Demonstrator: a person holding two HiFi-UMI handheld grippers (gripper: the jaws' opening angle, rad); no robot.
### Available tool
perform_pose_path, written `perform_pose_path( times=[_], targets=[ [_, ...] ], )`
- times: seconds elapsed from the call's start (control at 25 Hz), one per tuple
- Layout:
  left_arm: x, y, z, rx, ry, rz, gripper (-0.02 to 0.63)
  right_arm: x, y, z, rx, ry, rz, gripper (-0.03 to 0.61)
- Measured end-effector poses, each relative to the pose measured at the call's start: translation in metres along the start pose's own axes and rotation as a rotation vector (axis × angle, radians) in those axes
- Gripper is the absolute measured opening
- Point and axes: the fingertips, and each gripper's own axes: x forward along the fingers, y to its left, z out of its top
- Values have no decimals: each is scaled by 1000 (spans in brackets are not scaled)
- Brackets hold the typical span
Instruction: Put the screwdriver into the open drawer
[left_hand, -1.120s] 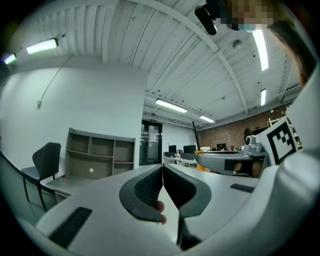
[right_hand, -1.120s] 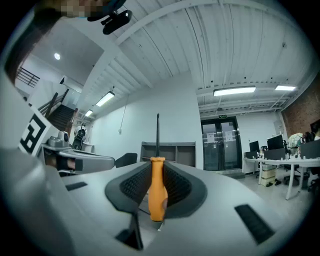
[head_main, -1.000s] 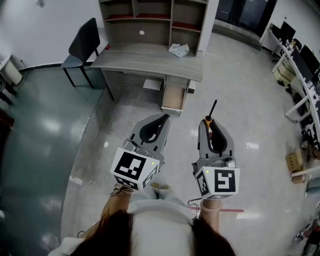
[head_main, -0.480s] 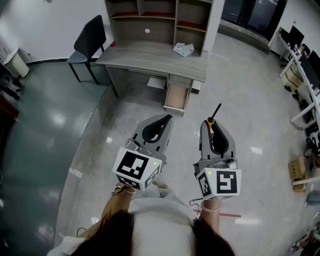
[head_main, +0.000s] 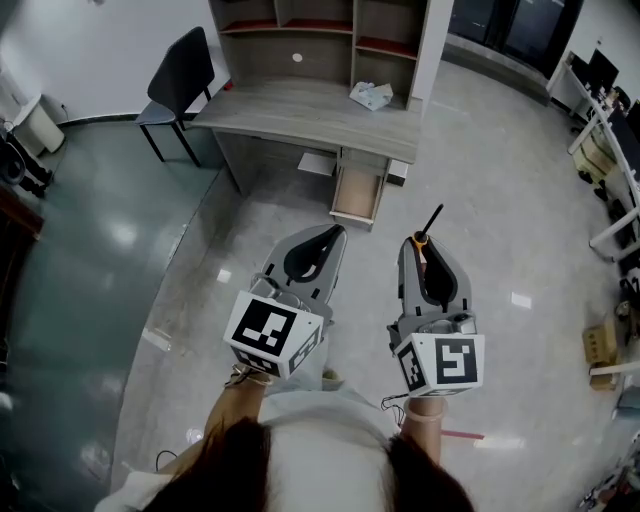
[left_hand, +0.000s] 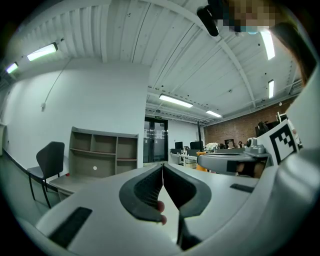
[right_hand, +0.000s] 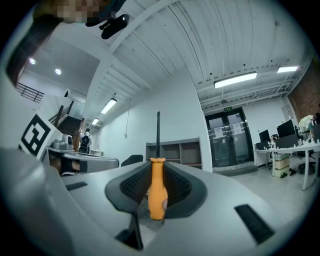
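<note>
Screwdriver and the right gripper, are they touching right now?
Touching. The right gripper view shows the right gripper shut on the screwdriver, its jaws pressing both sides of the orange handle.

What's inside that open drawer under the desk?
Only the pale, bare bottom of the open drawer shows. Its back part is hidden beneath the desk, so anything there can't be seen.

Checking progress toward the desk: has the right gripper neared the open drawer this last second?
No, not noticeably. The right gripper, shut on the screwdriver, keeps about the same gap from the open drawer.
</note>
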Motion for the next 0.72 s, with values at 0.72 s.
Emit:
perform_pose_path(
  times=[0.72],
  targets=[
    [110, 95, -2, -22, 18, -19, 18, 123, -45, -28, 38, 53, -36, 84]
  ],
)
